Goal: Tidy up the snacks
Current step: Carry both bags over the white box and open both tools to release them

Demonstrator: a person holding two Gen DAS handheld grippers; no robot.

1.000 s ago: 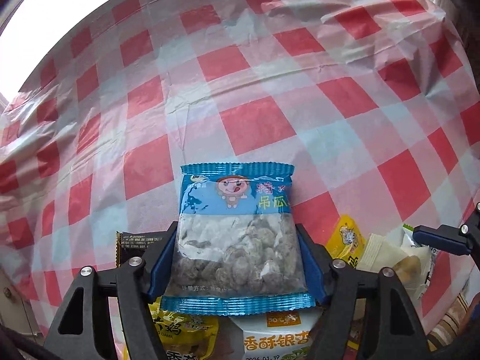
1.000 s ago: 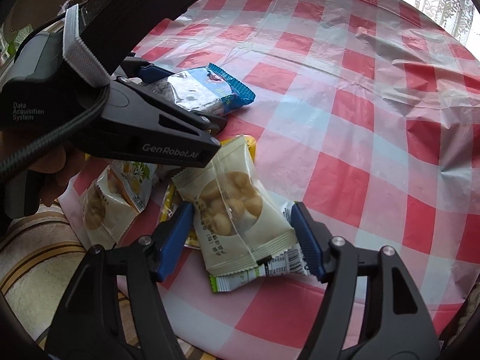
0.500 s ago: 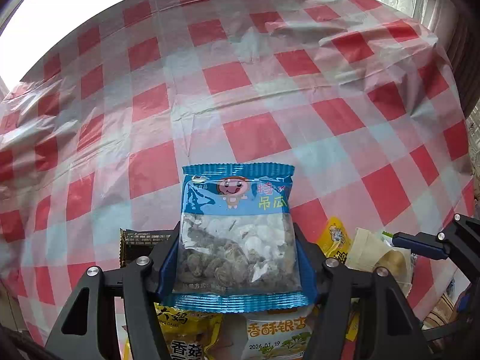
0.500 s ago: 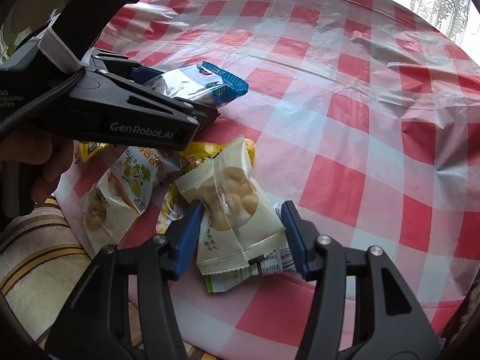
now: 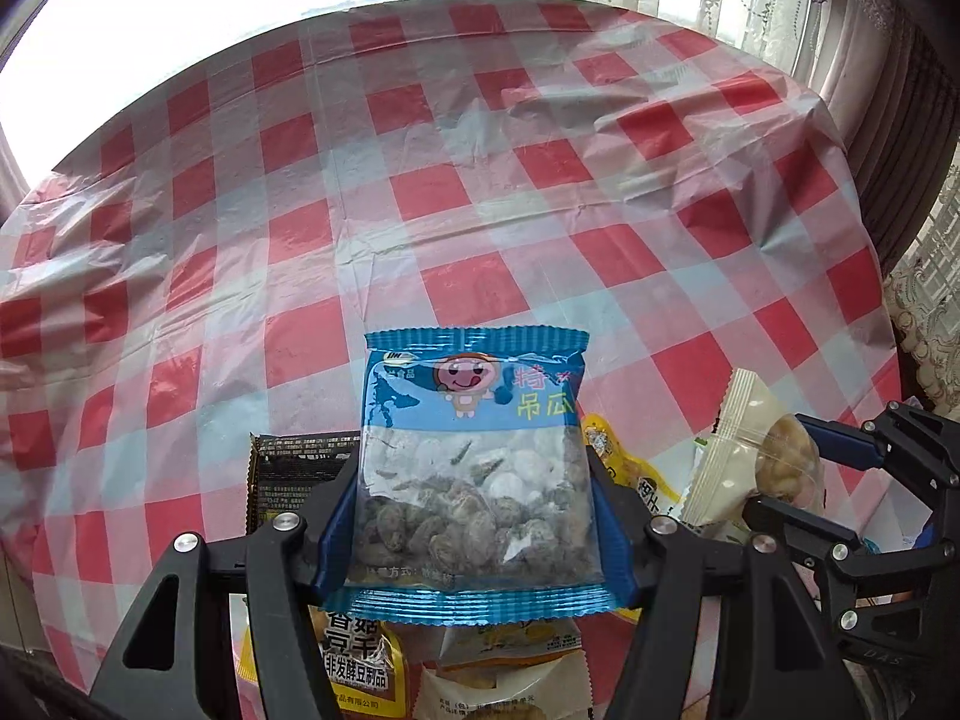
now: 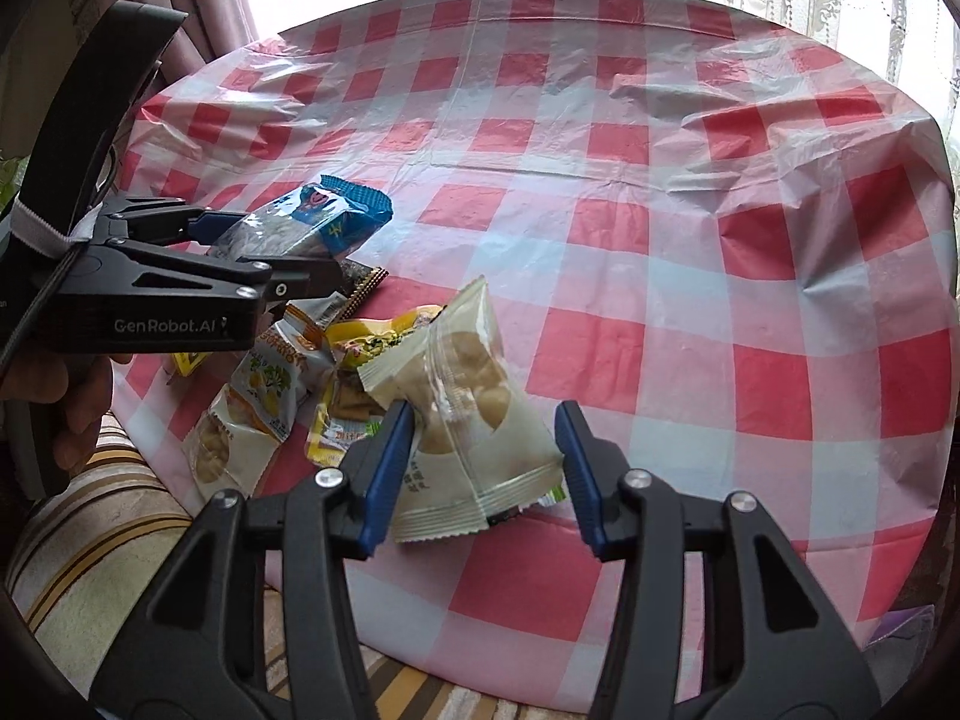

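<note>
L wrist view: we found the left gripper (image 5: 477,516) clamped on the blue packet (image 5: 474,468), lifted off the tablecloth (image 5: 420,192).

R wrist view: the right gripper (image 6: 483,468) was closing round the cream packet (image 6: 465,420), raised clear. Pick-up step; next, we judged, calls for a clear spot to set both.

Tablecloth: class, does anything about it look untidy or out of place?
Yes. The checked tablecloth is creased and puckered, most at its far right, so it does not lie flat. No tear or spill shows.

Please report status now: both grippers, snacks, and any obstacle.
Left gripper shut on blue packet. Right gripper closing on cream packet, lifted. Other snacks piled at near table edge. Checked cloth ahead bare.
</note>
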